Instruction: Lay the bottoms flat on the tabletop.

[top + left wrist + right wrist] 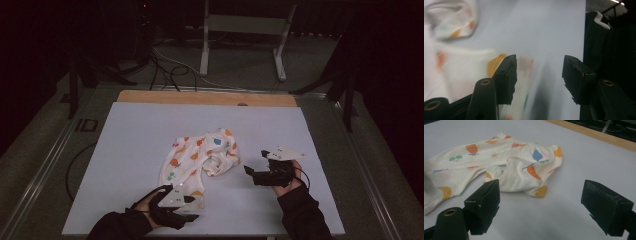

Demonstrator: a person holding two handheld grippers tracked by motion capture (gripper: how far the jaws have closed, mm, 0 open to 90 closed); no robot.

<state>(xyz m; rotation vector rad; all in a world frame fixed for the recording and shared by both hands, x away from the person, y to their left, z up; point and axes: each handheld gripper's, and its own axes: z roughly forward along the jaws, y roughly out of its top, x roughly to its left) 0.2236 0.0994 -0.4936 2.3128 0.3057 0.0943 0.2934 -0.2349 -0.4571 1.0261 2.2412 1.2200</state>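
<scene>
A small white garment (200, 155) printed with orange, blue and green fruit lies crumpled in the middle of the pale mat (130, 135). My left gripper (192, 208) sits at the garment's near end, pointing right, jaws open. In the left gripper view the blurred cloth (461, 70) runs under the left jaw, and the gap of the left gripper (539, 67) holds nothing. My right gripper (254, 162) is open just right of the garment, apart from it. In the right gripper view the garment (511, 165) lies beyond the right gripper (541, 195).
A wooden strip (205, 97) edges the table's far side. Beyond it stand a white metal frame (245, 25) and loose cables (165, 65) on the floor. Bare mat surrounds the garment on every side. A dark sleeve (599, 37) borders the left gripper view's right side.
</scene>
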